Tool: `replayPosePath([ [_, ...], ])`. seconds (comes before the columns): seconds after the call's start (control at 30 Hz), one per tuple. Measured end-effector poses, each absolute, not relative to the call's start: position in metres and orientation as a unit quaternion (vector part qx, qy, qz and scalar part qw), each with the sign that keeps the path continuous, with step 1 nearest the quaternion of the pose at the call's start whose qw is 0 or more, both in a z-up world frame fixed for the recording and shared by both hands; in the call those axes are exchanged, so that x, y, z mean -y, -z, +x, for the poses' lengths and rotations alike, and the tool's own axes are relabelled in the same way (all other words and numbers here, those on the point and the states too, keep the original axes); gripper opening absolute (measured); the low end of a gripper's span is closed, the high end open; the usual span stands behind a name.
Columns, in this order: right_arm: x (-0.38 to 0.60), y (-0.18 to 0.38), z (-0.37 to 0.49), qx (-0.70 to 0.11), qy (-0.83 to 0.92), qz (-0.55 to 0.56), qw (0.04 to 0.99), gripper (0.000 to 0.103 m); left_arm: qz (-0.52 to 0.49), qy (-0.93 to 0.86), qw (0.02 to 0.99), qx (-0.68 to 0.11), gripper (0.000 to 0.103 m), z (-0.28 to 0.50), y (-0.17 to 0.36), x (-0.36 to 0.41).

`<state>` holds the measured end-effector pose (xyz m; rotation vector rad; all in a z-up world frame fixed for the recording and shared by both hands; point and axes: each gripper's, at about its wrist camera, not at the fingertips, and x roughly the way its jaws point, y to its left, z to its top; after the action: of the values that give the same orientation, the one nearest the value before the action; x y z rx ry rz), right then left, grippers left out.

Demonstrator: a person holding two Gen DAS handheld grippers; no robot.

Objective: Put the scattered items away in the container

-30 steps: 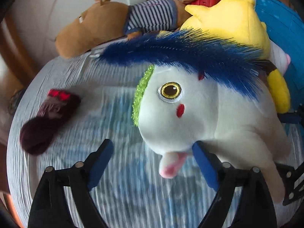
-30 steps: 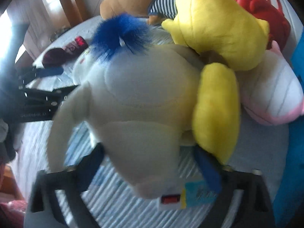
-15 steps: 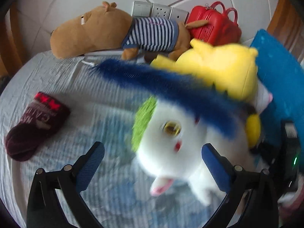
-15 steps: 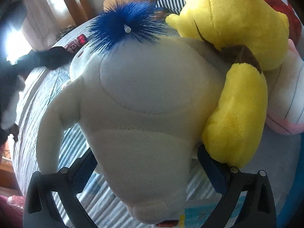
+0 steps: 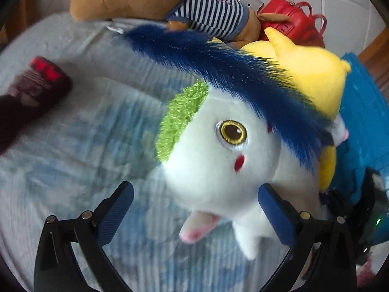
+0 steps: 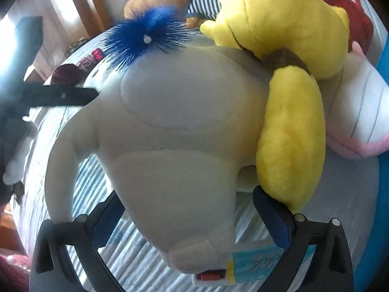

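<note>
Since half a second ago the left gripper [image 5: 195, 200] has closed in on the white plush toy [image 5: 218, 170]: its face now fills the space just ahead of the jaws, where before it sat lower and blurred. The jaws are spread wide on either side of the snout, gripping nothing. The right gripper [image 6: 187, 209] has edged nearer the toy's rump, jaws likewise spread and straddling the body, not yet pinching.

Judging from this, a two-sided lift of the toy is being lined up, with no grasp made.

The toy lies on the striped bed cover [image 5: 73, 146], leaning against the yellow plush [image 5: 313, 73]. The blue container [image 5: 364, 112] is cut off at the right edge; its opening cannot be seen. Motion blur smears the dark red sock [image 5: 31, 95].
</note>
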<state>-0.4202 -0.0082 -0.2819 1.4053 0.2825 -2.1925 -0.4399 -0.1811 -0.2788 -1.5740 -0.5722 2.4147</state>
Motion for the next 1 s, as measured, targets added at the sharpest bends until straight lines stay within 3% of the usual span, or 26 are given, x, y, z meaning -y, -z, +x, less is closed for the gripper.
replayPosePath([
  [0.17, 0.006, 0.284, -0.428, -0.096, 0.816, 0.505, 0.264, 0.103, -0.503, -0.811, 0.151, 0.259, 0.103, -0.461, 0.284, 0.172],
  [0.27, 0.013, 0.291, -0.434, -0.104, 0.819, 0.497, 0.268, 0.103, -0.482, -0.833, 0.144, 0.230, 0.101, -0.467, 0.277, 0.153],
  [0.37, 0.016, 0.292, -0.436, -0.104, 0.828, 0.486, 0.260, 0.093, -0.456, -0.859, 0.140, 0.186, 0.086, -0.460, 0.254, 0.142],
  [0.4, 0.016, 0.290, -0.433, -0.105, 0.832, 0.479, 0.260, 0.084, -0.451, -0.863, 0.141, 0.177, 0.084, -0.456, 0.246, 0.140],
  [0.57, 0.011, 0.267, -0.412, -0.108, 0.846, 0.450, 0.265, 0.081, -0.427, -0.882, 0.138, 0.143, 0.080, -0.426, 0.206, 0.138],
  [0.7, 0.011, 0.238, -0.384, -0.125, 0.860, 0.417, 0.265, 0.078, -0.416, -0.893, 0.130, 0.116, 0.067, -0.397, 0.179, 0.138],
  [0.8, 0.011, 0.224, -0.369, -0.128, 0.864, 0.405, 0.269, 0.072, -0.422, -0.891, 0.126, 0.107, 0.066, -0.383, 0.170, 0.137],
  [0.93, 0.060, 0.248, -0.372, -0.122, 0.849, 0.431, 0.280, 0.071, -0.451, -0.881, 0.097, 0.106, 0.066, -0.378, 0.187, 0.142],
  [1.0, 0.054, 0.249, -0.366, -0.119, 0.847, 0.433, 0.284, 0.071, -0.460, -0.874, 0.096, 0.126, 0.072, -0.379, 0.193, 0.153],
])
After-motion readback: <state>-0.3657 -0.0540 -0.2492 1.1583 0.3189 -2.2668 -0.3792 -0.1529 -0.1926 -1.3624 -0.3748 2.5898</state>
